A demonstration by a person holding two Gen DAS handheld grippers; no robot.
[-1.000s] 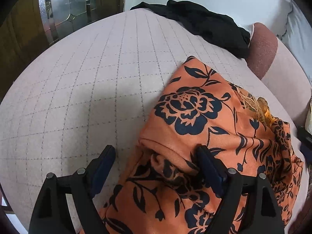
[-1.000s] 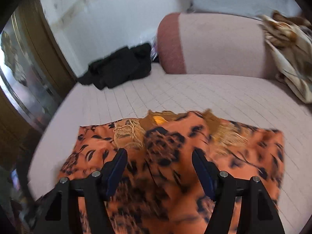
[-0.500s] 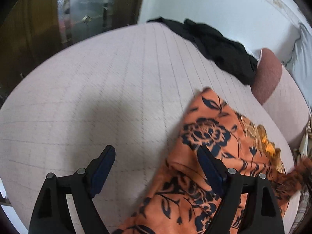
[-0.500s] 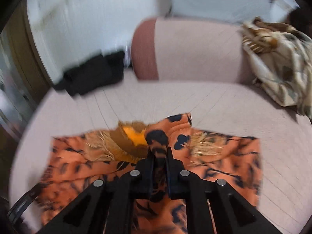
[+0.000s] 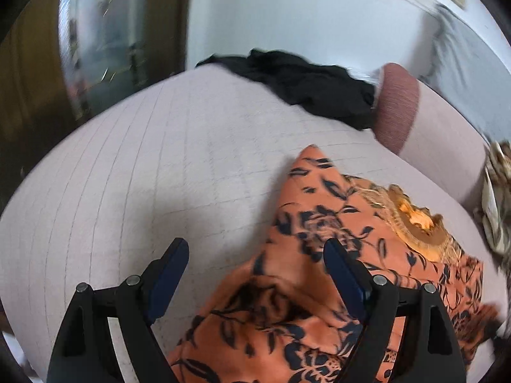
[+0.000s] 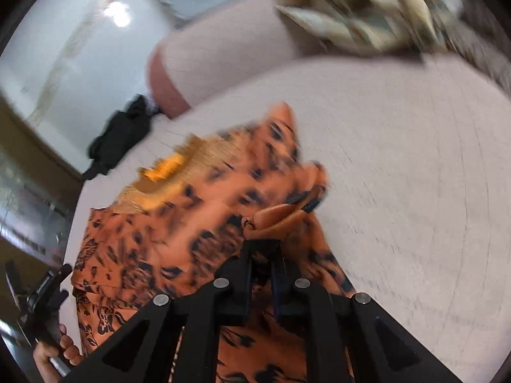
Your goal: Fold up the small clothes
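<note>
Left wrist view: an orange garment printed with dark navy flowers and trimmed with gold fringe (image 5: pixel 335 255) lies spread on a pale pink quilted cushion surface (image 5: pixel 143 175). The left gripper (image 5: pixel 255 274) hovers above the garment's left edge with its blue-padded jaws spread wide, grasping nothing; one finger is over bare cushion, the other over cloth. A crumpled black garment (image 5: pixel 306 89) lies well apart at the far edge, beside a pink bolster with a reddish-brown end (image 5: pixel 399 105).

Right wrist view, heavily blurred: the right gripper (image 6: pixel 265 249) is clenched on a bunched fold of the orange garment (image 6: pixel 191 223), lifting it above the cushion (image 6: pixel 399 175). A cream and brown patterned cloth (image 6: pixel 367 9) lies on the bolster. At lower left, the person's hand (image 6: pixel 54 348) holds the other gripper's handle.

The step in hand appears to be carrying the right side across for a first fold. Next, the lifted edge likely needs laying flat toward the left side, with the open gripper pinning or taking the cloth.
</note>
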